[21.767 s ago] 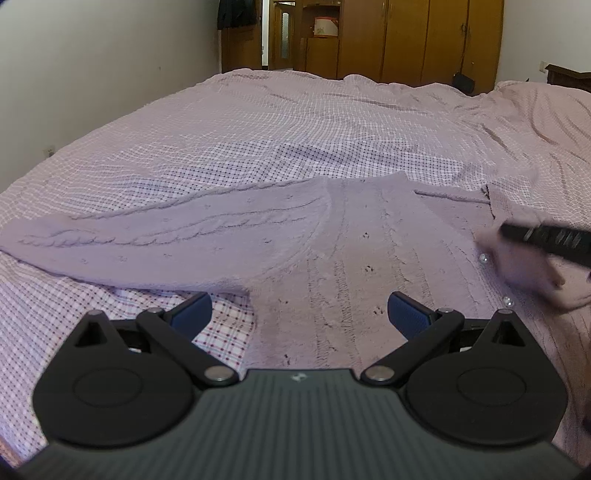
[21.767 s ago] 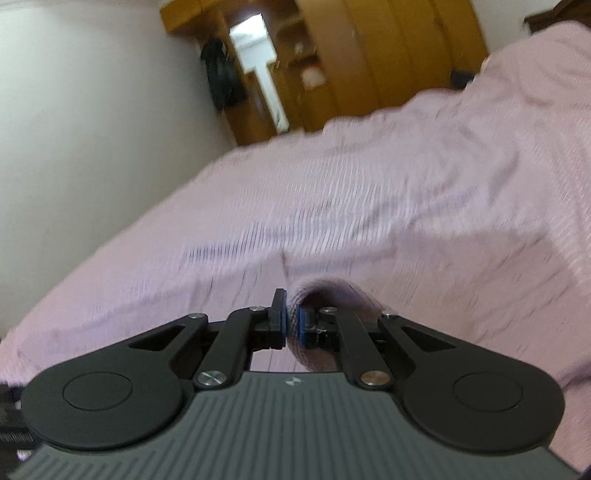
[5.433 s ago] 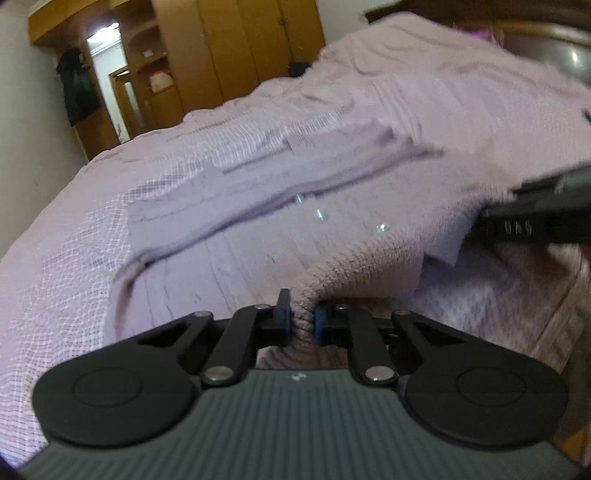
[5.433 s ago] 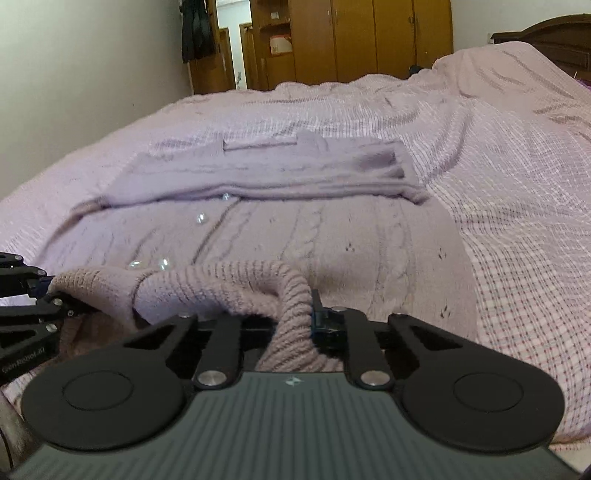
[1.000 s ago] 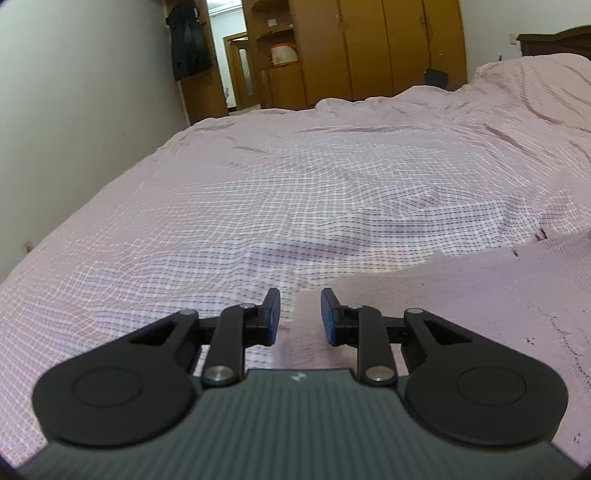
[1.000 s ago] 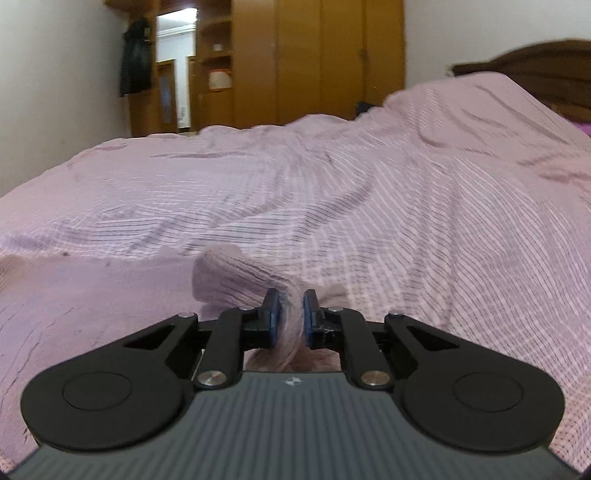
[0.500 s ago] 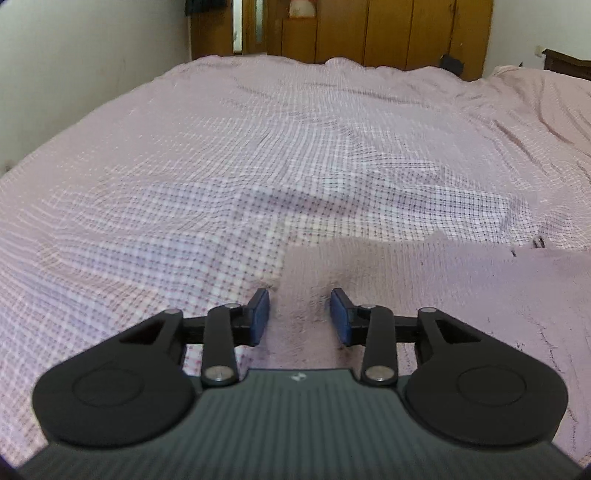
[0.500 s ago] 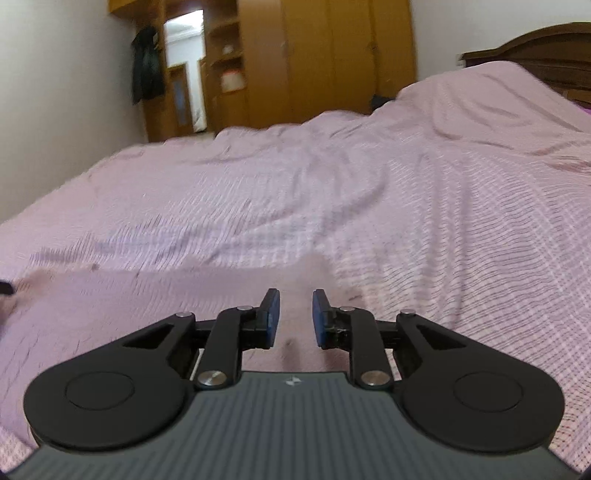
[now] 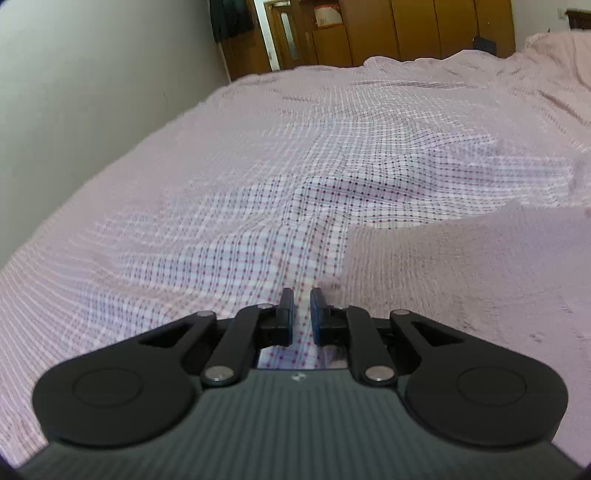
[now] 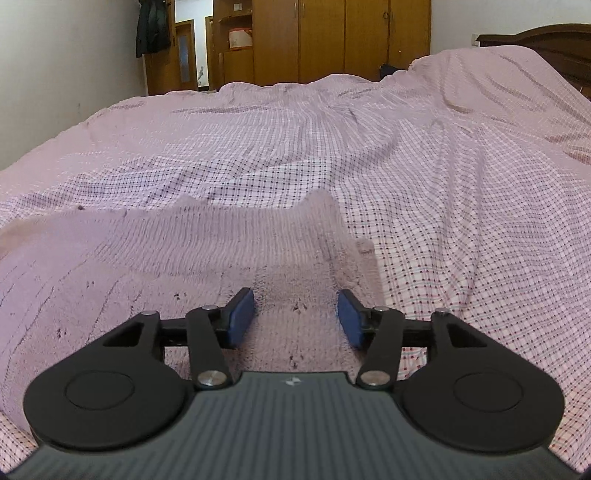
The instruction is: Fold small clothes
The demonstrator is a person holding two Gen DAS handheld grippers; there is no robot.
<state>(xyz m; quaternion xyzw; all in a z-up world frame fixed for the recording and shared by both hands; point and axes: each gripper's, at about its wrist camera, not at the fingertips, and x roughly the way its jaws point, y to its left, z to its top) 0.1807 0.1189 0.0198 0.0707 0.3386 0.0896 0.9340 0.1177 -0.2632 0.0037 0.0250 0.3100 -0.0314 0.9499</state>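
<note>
On the left wrist view, my left gripper sits low over the bedsheet, jaws nearly together with a thin gap between the blue pads, nothing pinched in them; checked sheet shows through the gap. Sweater lies flat at 3 o'clock of the gripper, its near corner just beside the right pad, maybe touching, can't tell. Wall at 10 o'clock, wardrobe at 12 to 1 o'clock, doorway at 12.

Over on the right wrist view, my right gripper is spread wide, released, holding nothing. Folded sweater lies under and ahead of it, running from center out to 9 o'clock; its right edge passes just outside the right pad. Far edge is slightly humped at 12 o'clock. Bedsheet fills 1 to 4 o'clock. Wardrobe at 12 o'clock, dark headboard at 2, coat hanging at 11.
</note>
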